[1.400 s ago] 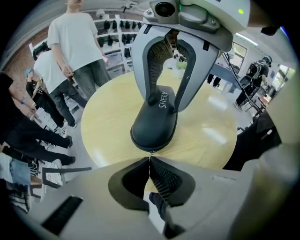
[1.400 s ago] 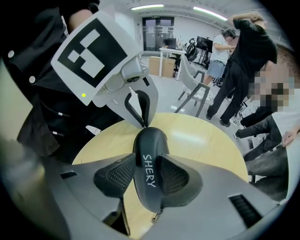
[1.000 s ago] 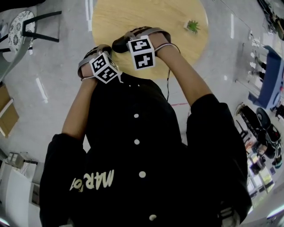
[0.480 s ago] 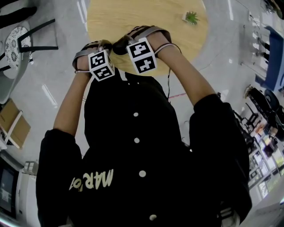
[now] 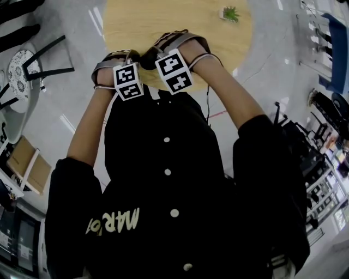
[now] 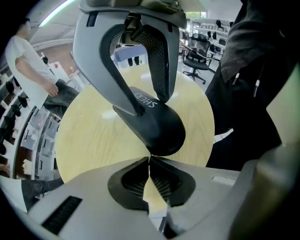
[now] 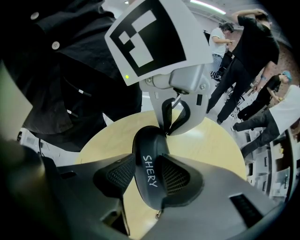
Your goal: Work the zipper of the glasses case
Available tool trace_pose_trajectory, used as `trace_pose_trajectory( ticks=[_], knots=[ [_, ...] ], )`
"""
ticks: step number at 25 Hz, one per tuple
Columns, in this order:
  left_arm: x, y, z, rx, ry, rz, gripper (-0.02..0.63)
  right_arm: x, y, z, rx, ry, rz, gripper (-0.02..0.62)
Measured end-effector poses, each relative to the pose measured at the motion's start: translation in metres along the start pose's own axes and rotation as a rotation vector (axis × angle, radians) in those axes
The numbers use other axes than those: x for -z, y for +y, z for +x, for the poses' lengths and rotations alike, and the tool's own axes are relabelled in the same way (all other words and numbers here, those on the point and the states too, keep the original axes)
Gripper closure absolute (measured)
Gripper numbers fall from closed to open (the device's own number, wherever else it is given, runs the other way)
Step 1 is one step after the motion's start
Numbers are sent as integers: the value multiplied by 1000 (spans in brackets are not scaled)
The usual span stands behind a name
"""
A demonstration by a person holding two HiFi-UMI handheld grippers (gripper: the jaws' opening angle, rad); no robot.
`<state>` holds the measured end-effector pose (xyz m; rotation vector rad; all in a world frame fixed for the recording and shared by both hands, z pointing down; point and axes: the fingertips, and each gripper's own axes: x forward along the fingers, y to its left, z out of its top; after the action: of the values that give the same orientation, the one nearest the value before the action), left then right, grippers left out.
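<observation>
A black glasses case with white lettering is clamped across its middle by my right gripper, one pad on each side. In the left gripper view the same case hangs from the right gripper's fingers above the round table. My left gripper is shut at the case's near tip, pinching the thin zipper pull there. In the head view both grippers meet at the dark case over the table edge, the left gripper beside the right gripper.
Below the grippers lies a round wooden table with a small potted plant at its far side. A black chair stands at the left, shelves at the right. Several people stand beyond the table.
The left gripper has closed in toward the right one and now sits level beside it at the case's end. The right gripper keeps its hold on the case.
</observation>
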<state>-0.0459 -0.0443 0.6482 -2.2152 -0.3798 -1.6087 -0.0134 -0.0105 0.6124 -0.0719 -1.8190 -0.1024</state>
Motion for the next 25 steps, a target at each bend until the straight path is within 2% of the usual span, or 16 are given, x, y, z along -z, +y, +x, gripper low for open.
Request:
trace_pose_trajectory(
  ticks=[2,6,8,10,12,13,16,18,21,25],
  knots=[
    [3,-5,0,16,-1,18,598,0,0,-2,3,-2,39,417],
    [19,-6,-14,40,8,32,548,4,-13,-13,53,-4,139,413],
    [22,-6,-25,32,-3,4,548,5,-16,-26,87,-50,250,428],
    [19,-4,-40,1,-44,-55,549,7,-16,-45,130,-130,392,470],
    [8,1,-58,-11,-139,-163,572,8,-14,-69,170,-251,556,531],
    [-2,2,-69,10,-218,-237,593,7,-12,-83,182,-328,643,574],
    [-39,9,-106,81,-493,-470,601,8,-4,-126,245,-520,847,589],
    [-56,23,-132,54,-611,-574,601,16,3,-153,336,-575,909,589],
    [-80,49,-173,-12,-769,-663,601,29,14,-197,504,-682,988,589],
    [-102,83,-229,-140,-919,-691,601,54,25,-266,770,-856,1124,591]
  ],
)
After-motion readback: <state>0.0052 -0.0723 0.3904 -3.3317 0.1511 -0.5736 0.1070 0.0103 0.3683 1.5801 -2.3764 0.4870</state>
